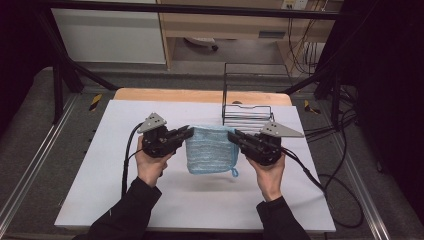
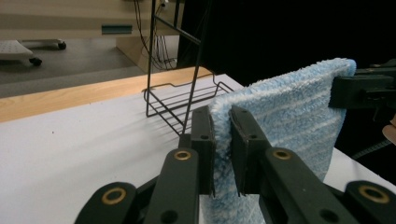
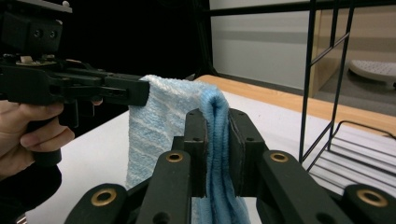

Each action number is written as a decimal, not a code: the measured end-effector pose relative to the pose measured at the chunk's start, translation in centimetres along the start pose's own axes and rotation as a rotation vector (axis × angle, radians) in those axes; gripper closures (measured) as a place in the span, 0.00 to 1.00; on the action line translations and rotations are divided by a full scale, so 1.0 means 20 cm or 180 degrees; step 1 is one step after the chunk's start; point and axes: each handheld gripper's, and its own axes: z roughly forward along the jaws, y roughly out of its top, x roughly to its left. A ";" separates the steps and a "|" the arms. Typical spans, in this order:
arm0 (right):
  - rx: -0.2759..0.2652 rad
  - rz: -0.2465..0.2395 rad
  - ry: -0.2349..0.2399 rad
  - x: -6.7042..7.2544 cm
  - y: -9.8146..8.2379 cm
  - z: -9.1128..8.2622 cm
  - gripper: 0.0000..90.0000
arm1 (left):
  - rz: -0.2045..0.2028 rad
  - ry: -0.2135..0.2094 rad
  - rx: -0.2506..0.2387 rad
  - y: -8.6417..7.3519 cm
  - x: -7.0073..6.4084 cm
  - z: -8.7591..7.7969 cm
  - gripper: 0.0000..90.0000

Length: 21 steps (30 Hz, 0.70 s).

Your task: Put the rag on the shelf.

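- The left gripper point(image 1: 188, 133) and right gripper point(image 1: 231, 135) each pinch a top corner of the blue towel point(image 1: 211, 149), which hangs between their jaws above the surface point(image 1: 100, 165).
- Keep both grips level and taut so it hangs flat.

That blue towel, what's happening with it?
A person holds a folded blue towel up over the white table, one top corner pinched in the left gripper, the other in the right gripper. It hangs between them, off the surface. A black wire rack stands behind it.
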 end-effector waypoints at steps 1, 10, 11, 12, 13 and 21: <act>-0.0025 -0.0017 -0.0014 0.00 0.01 -0.01 0.88 | 0.0007 0.0001 -0.0006 0.01 0.00 0.01 0.89; -0.0221 -0.0099 -0.0118 -0.01 0.11 -0.08 0.88 | 0.0072 -0.0036 -0.0211 0.14 -0.07 0.03 0.89; -0.0242 -0.0119 -0.0129 -0.01 0.12 -0.09 0.88 | 0.0072 -0.0036 -0.0211 0.14 -0.07 0.03 0.89; -0.0262 -0.0136 -0.0141 0.00 0.13 -0.10 0.88 | 0.0083 -0.0036 -0.0228 0.15 -0.08 0.03 0.89; -0.0284 -0.0149 -0.0150 0.00 0.14 -0.10 0.88 | 0.0093 -0.0036 -0.0253 0.16 -0.08 0.03 0.89; -0.0438 -0.0236 -0.0251 -0.01 0.23 -0.17 0.88 | 0.0134 -0.0092 -0.0442 0.26 -0.14 0.05 0.89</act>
